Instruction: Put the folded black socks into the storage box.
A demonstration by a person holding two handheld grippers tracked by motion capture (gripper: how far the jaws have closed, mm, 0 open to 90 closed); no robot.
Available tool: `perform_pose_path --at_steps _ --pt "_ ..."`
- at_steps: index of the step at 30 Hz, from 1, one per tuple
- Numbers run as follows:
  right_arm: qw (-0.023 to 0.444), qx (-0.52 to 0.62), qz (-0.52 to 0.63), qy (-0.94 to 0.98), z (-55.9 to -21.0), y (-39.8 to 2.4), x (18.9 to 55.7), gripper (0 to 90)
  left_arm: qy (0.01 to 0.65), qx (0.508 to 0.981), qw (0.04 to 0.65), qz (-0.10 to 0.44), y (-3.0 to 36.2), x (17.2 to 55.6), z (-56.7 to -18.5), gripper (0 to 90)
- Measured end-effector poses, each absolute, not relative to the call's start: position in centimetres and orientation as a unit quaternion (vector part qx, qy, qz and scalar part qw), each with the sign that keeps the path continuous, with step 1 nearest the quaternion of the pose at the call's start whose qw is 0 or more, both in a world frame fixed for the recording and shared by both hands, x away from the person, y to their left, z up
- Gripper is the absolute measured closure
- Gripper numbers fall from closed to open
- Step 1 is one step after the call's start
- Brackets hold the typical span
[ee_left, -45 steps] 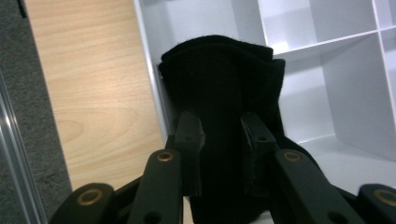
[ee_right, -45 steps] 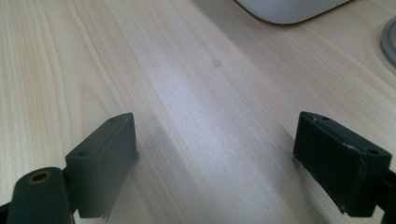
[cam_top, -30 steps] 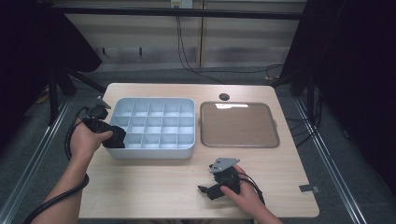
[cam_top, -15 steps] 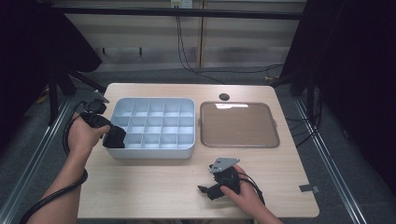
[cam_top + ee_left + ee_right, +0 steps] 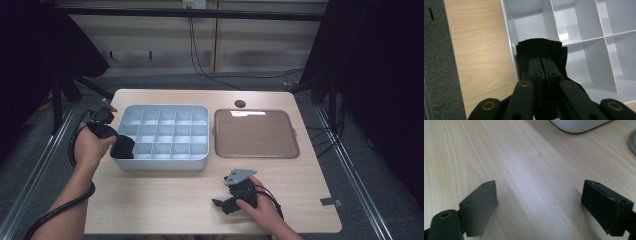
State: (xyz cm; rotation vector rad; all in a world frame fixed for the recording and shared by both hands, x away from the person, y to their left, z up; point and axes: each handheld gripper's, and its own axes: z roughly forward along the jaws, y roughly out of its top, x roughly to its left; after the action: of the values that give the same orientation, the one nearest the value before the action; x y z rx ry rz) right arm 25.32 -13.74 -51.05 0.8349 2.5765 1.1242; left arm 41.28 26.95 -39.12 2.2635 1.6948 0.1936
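Left gripper (image 5: 541,65), jaws just closed, pinches a folded black cloth (image 5: 539,51) draped over the near-left corner wall of the grey divider tray (image 5: 165,165), prob. to lift it out of or tuck it into that corner cell. Right gripper (image 5: 220,202) rests on the wooden table (image 5: 165,210) in front of the tray, jaws wide apart, holding nothing, apparently waiting. Brown flat tray (image 5: 256,134) sits just right of the divider tray.

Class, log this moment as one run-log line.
left tongs: just closed on black cloth | over: divided tray corner | right tongs: open, on table
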Motion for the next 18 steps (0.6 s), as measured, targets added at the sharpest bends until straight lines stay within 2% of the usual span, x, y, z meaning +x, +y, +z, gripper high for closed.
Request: perform_pose_path --at_steps 18 --pt "0.105 0.282 0.382 0.874 -51.1 -13.7 25.3 12.7 0.592 0.793 0.136 0.051 26.7 41.5 -42.4 89.3"
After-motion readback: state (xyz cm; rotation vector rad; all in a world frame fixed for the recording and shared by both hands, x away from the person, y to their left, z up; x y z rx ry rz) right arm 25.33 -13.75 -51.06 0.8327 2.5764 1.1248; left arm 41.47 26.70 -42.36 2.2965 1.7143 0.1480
